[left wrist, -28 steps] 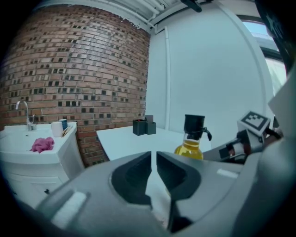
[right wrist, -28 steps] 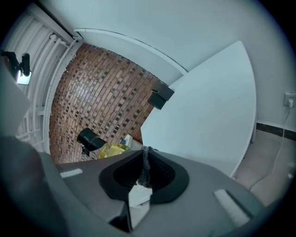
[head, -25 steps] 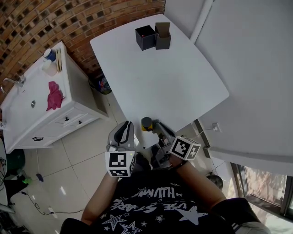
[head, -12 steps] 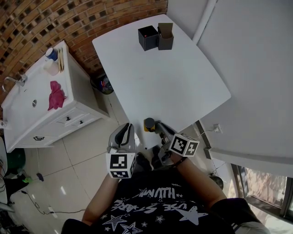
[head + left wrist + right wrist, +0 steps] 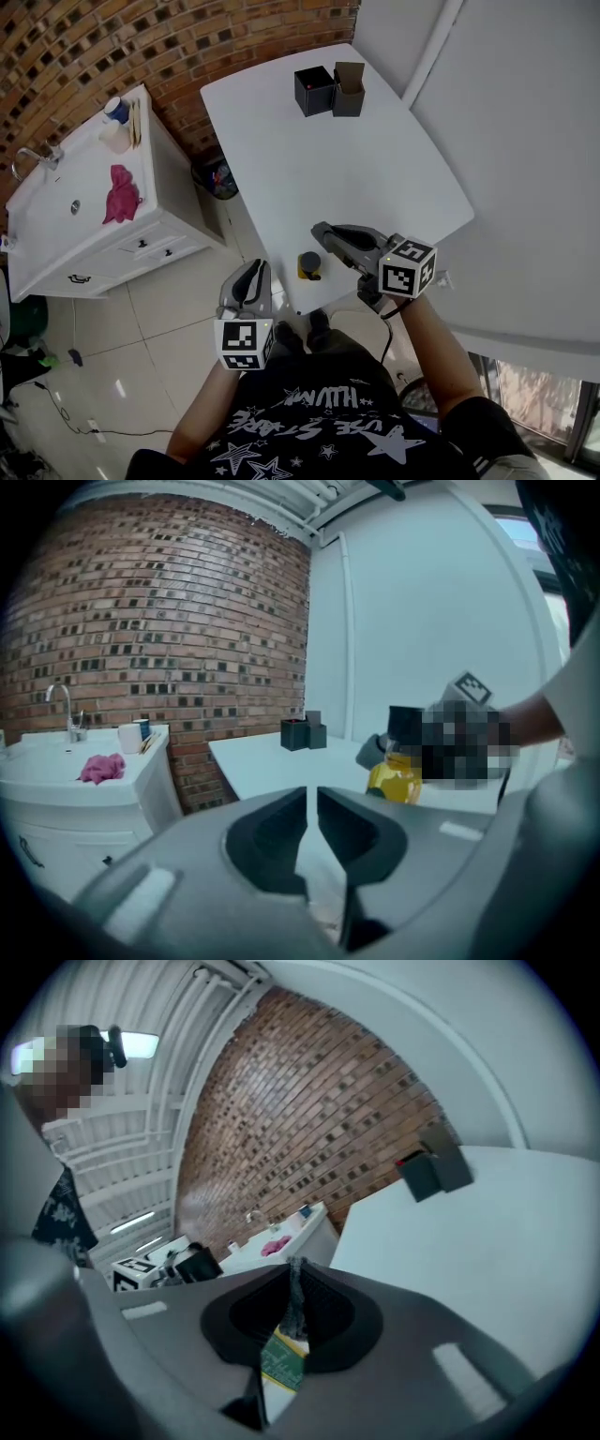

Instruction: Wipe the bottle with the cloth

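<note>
Grey cloth [image 5: 293, 1305] pinched in right tool [image 5: 295, 1277], bottle [image 5: 283, 1365] mostly hidden below

bottle [image 5: 309, 264] at the table's [image 5: 375, 178] near edge, boxes [image 5: 315, 90] at its far end, sink cabinet [image 5: 56, 234] leftward

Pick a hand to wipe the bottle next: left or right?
Right, most likely. The right claw is shut on the grey cloth and sits just beside the bottle at the table edge. The left claw is shut and empty.
</note>
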`<state>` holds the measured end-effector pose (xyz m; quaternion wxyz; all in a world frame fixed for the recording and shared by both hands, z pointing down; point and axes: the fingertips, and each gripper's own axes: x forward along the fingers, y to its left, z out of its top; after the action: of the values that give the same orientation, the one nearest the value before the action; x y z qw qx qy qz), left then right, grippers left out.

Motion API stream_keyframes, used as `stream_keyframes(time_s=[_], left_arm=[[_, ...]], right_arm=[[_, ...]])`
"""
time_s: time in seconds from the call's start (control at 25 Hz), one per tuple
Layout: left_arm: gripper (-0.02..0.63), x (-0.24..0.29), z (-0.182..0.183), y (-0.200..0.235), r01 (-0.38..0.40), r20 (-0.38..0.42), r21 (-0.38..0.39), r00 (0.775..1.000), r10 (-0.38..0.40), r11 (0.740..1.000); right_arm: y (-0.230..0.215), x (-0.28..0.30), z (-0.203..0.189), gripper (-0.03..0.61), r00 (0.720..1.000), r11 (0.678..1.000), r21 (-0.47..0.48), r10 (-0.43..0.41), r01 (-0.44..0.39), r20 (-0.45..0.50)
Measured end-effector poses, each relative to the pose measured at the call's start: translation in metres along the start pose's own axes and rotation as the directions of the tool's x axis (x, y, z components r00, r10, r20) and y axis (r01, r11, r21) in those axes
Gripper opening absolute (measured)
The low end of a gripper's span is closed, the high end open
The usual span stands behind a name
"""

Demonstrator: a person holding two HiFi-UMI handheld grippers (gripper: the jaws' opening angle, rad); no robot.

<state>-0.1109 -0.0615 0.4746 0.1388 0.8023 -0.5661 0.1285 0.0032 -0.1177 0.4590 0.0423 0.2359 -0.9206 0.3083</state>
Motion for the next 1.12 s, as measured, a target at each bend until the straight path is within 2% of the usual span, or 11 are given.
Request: stream_keyframes(time_s=[0.12,0.32,0.52,0.64,0.68,0.76,0.8,0.84,0.92,1.0,1.12], left_arm=[[0.035,-0.001,-0.001,0.002,-0.015,-0.004,-0.004,1.000,0.015,1.000],[0.035,-0.003,-0.003,0.006,-0.055,-0.013,-0.018,0.998,0.055,0.998],[0.029,-0.001,-0.002,0.006,-0.075,-0.015,-0.023,0.997,0.074,0.997],[0.029,0.001,-0.011,0.002,-0.061,-0.029,0.000,0.998,0.061,0.998],[0.029,0.001,-0.015,-0.003,-0.037,-0.037,0.015,0.999,0.037,0.999],[0.031,0.000,-0.024,-0.023,0.069,-0.067,0.053,0.996,-0.065,0.996],[0.042,-0.001,-0.029,-0.037,0.139,-0.088,0.071,0.987,-0.133,0.988],[0.087,-0.003,-0.035,-0.051,0.203,-0.108,0.082,0.975,-0.194,0.976],[0.171,-0.004,-0.043,-0.072,0.275,-0.132,0.087,0.956,-0.263,0.958],[0.276,0.001,-0.046,-0.081,0.272,-0.139,0.081,0.956,-0.259,0.959],[0.342,0.015,-0.042,-0.081,0.214,-0.145,0.056,0.968,-0.204,0.975]], right_arm=[[0.017,0.016,0.003,0.035,0.981,0.984,-0.092,0.138,-0.151,-0.135],[0.028,0.028,-0.006,0.035,0.924,0.950,-0.068,0.279,-0.306,-0.262],[0.027,0.035,-0.017,0.035,0.887,0.932,-0.044,0.328,-0.361,-0.324],[0.024,0.039,-0.025,0.035,0.865,0.921,-0.020,0.358,-0.389,-0.352],[0.023,0.041,-0.026,0.035,0.859,0.918,-0.012,0.366,-0.396,-0.359],[0.021,0.043,-0.030,0.035,0.848,0.914,0.003,0.378,-0.406,-0.373],[0.020,0.044,-0.031,0.035,0.843,0.912,0.010,0.383,-0.410,-0.378],[0.020,0.044,-0.032,0.035,0.839,0.910,0.016,0.389,-0.415,-0.380],[0.020,0.045,-0.032,0.035,0.836,0.907,0.026,0.398,-0.420,-0.378],[0.019,0.045,-0.031,0.035,0.835,0.905,0.031,0.404,-0.423,-0.374],[0.022,0.045,-0.030,0.035,0.832,0.901,0.037,0.414,-0.432,-0.368]])
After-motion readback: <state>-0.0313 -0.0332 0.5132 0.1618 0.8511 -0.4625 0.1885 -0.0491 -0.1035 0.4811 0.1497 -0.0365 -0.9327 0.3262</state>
